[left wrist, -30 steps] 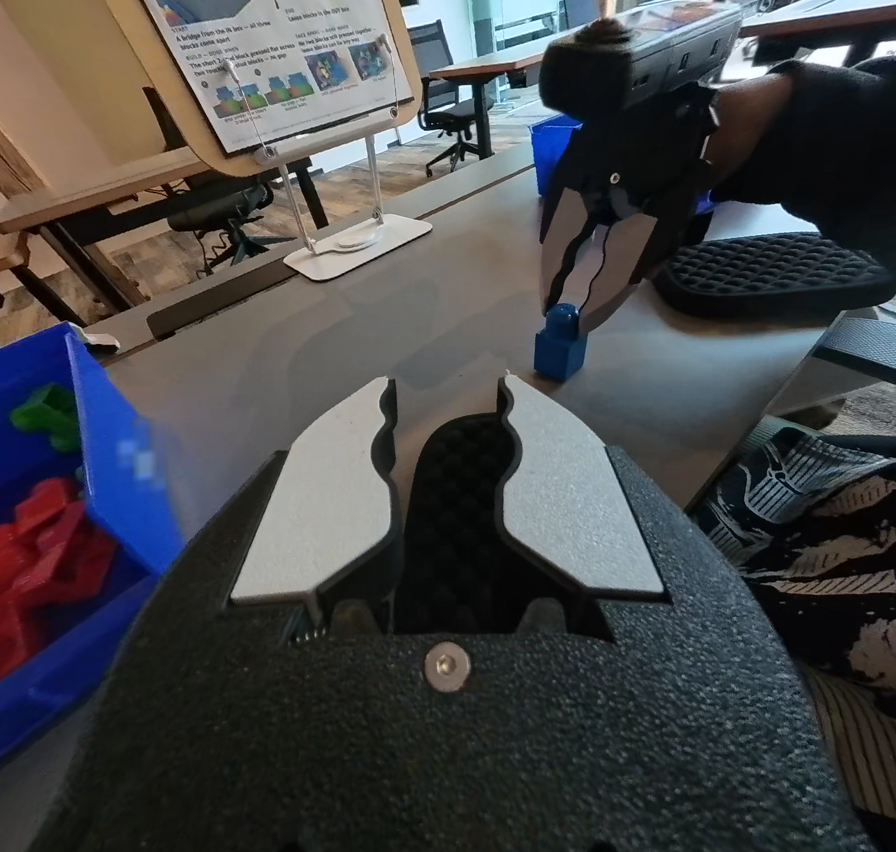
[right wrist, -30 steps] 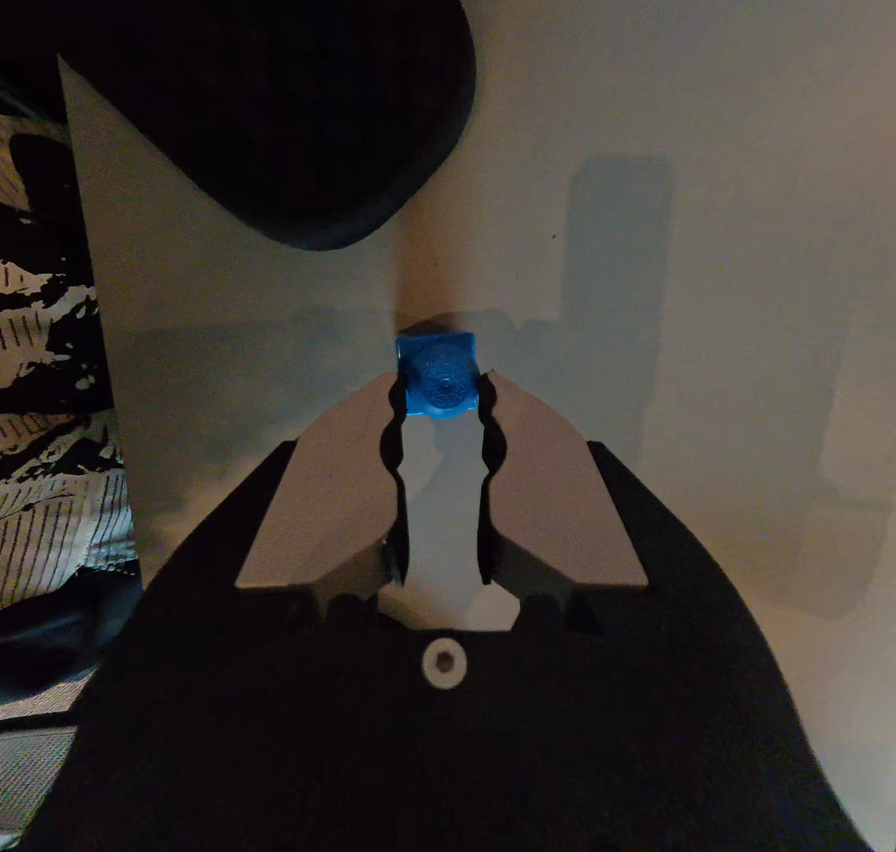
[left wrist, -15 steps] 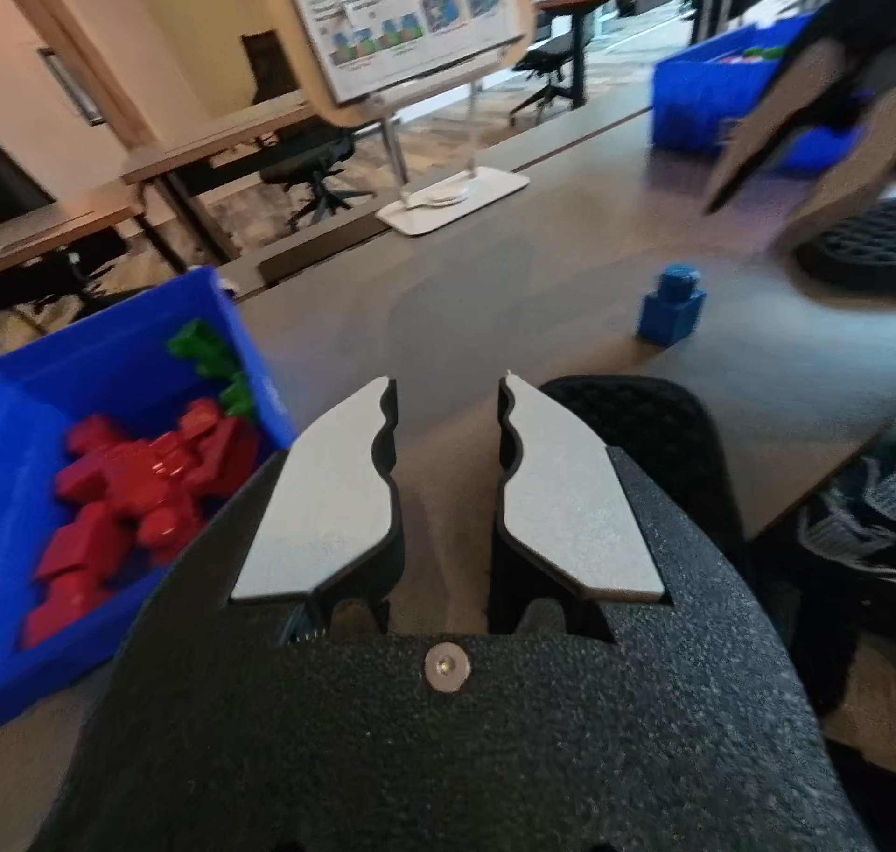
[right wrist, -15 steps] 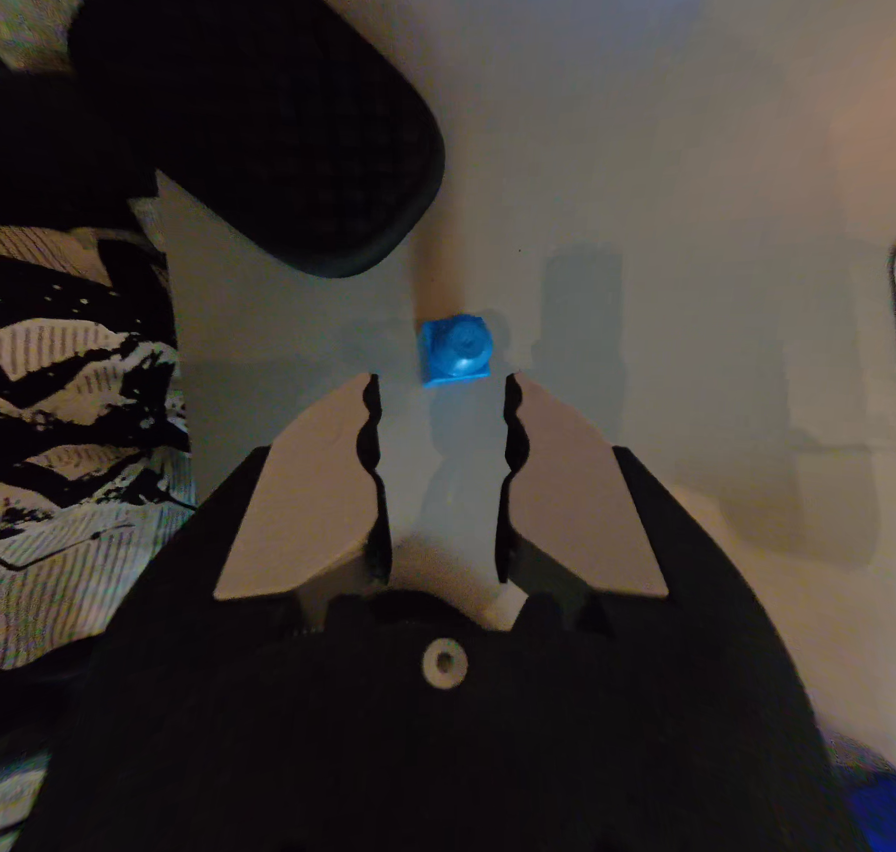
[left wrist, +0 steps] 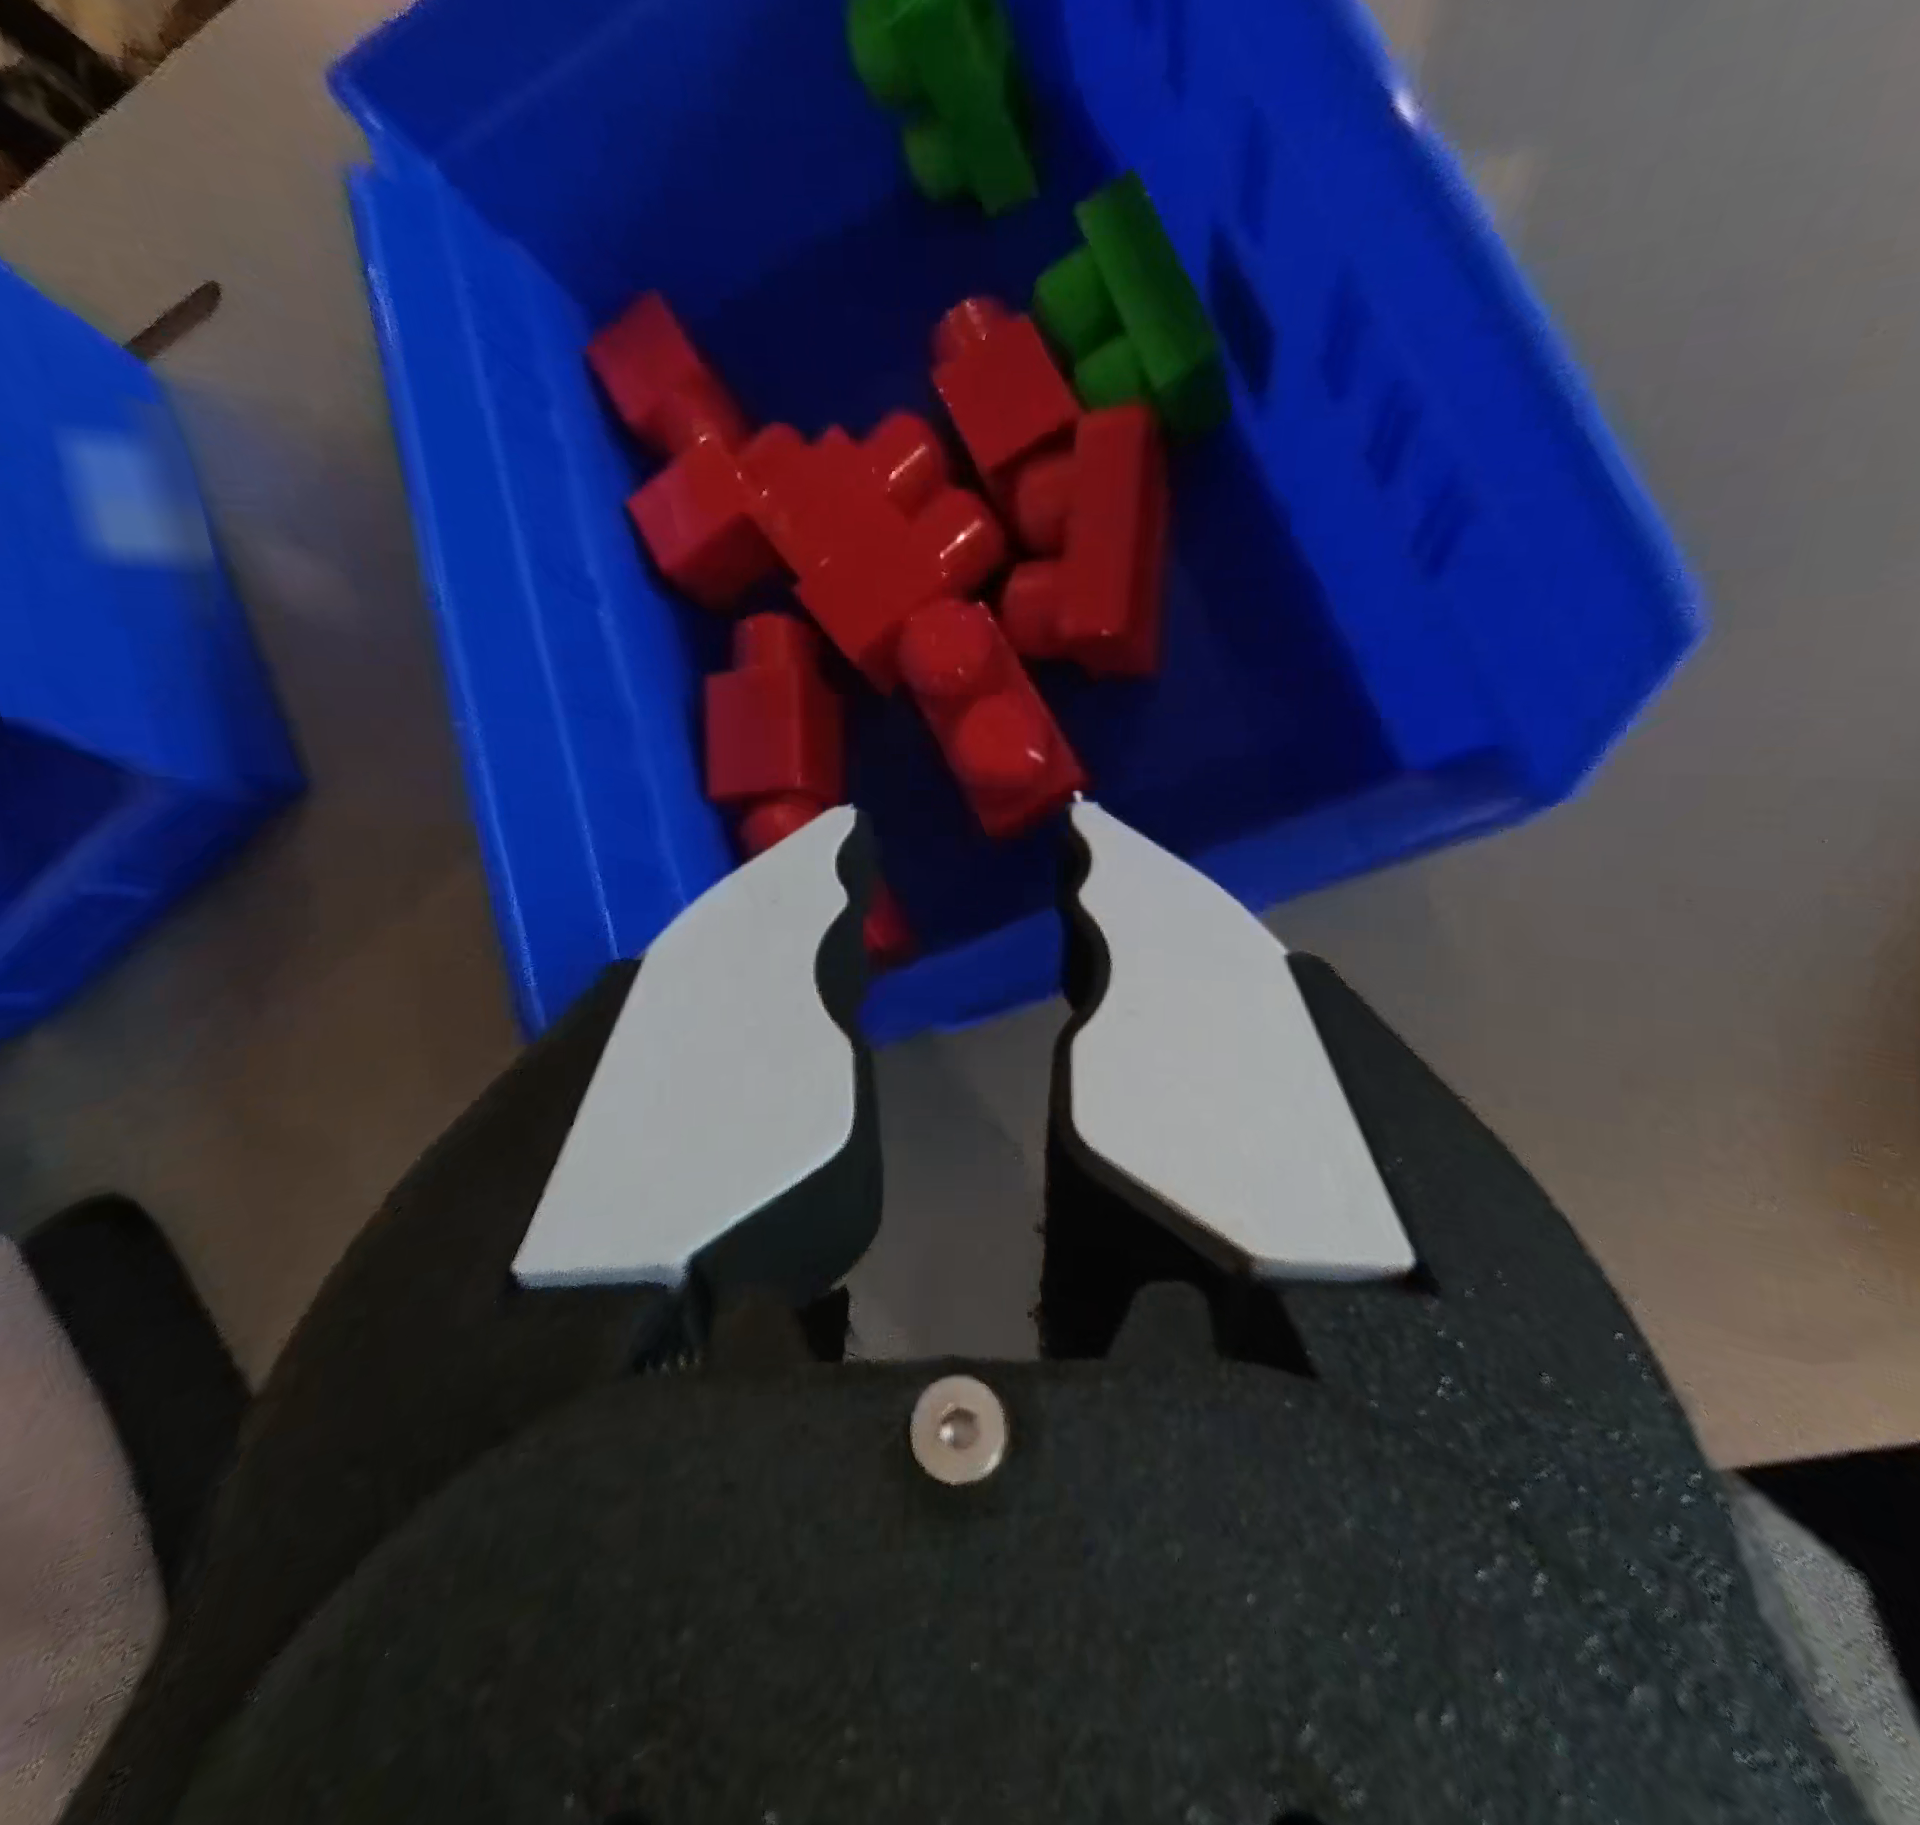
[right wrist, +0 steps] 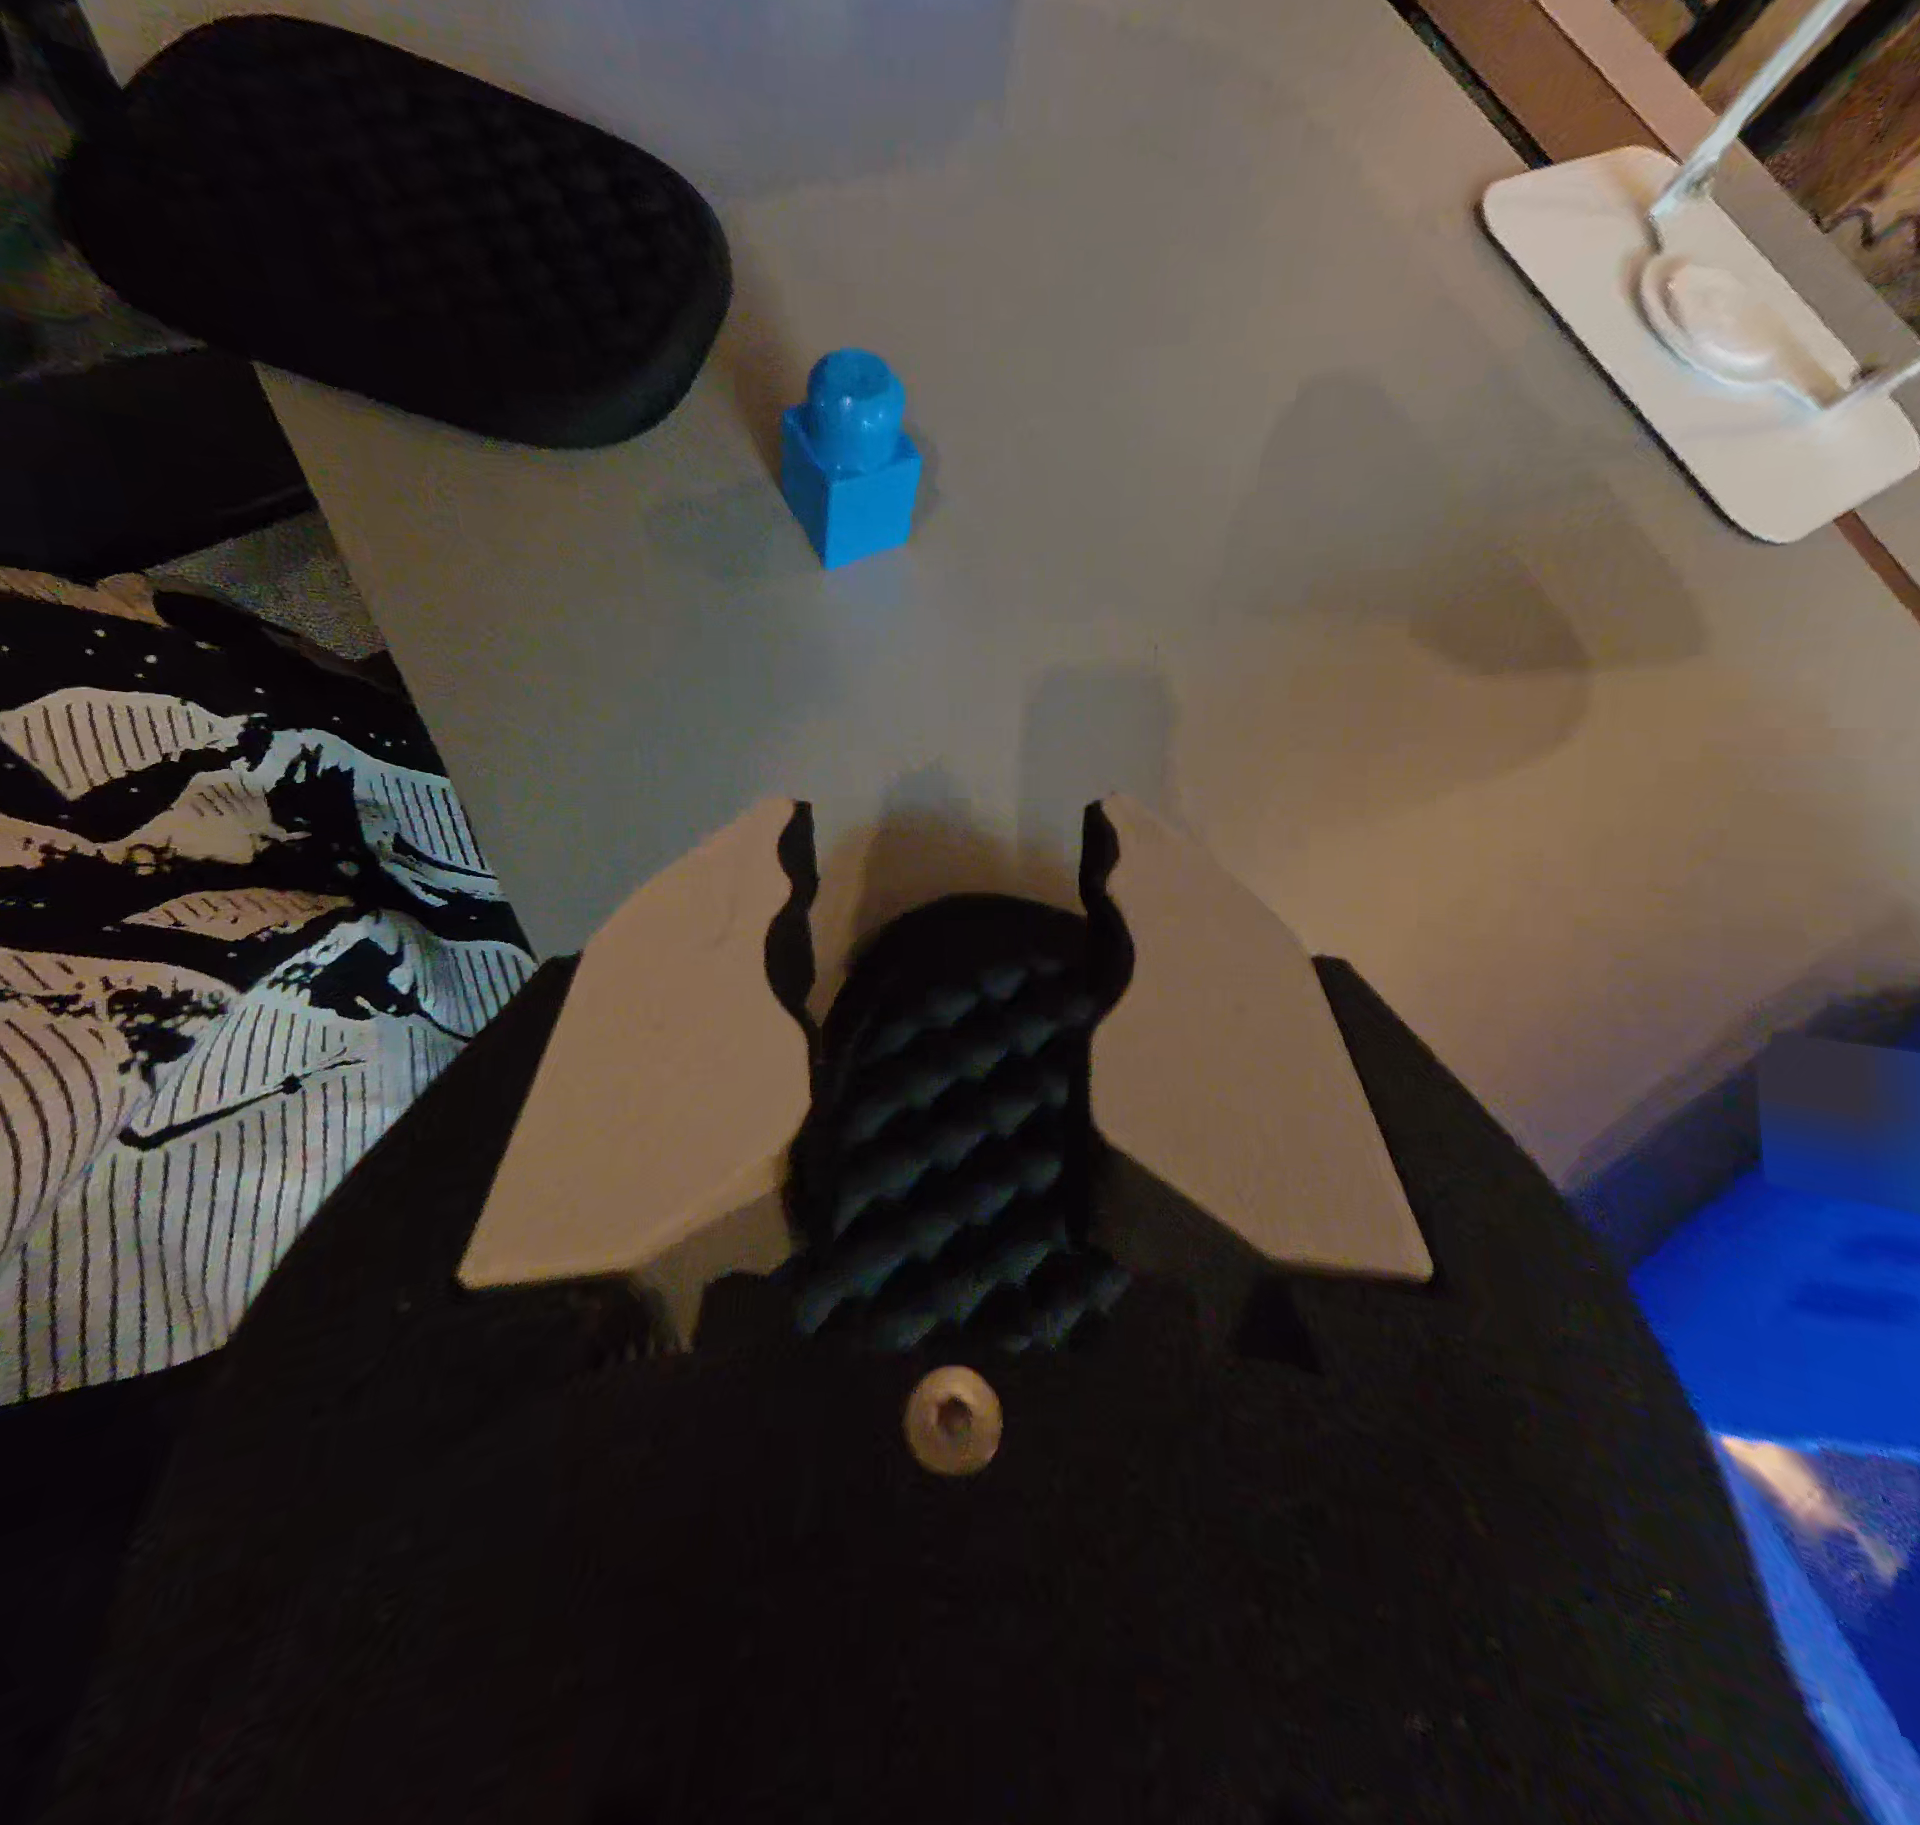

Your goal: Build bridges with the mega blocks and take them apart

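Note:
A small blue one-stud block (right wrist: 852, 471) stands upright on the grey table (right wrist: 1195, 404), alone. My right gripper (right wrist: 945, 819) is open and empty, pulled back from that block and above a black pad (right wrist: 956, 1131). My left gripper (left wrist: 961, 819) is open and empty, pointing down over the near wall of a blue bin (left wrist: 1558, 487). The bin holds several red blocks (left wrist: 883, 549) and two green blocks (left wrist: 1132, 321). The left fingertips hang just above a red two-stud block (left wrist: 987, 715).
A second blue bin (left wrist: 114, 653) sits left of the first one. Another black pad (right wrist: 395, 227) lies at the table's edge left of the blue block. A white stand base (right wrist: 1704, 341) is at the far right. A blue bin (right wrist: 1808, 1297) shows at the lower right. About 55 cm separates my left fingertips from my right.
My right gripper let go of the blue block, opened and drew back over a black pad. My left gripper swung left and tipped down over the bin of red and green blocks.

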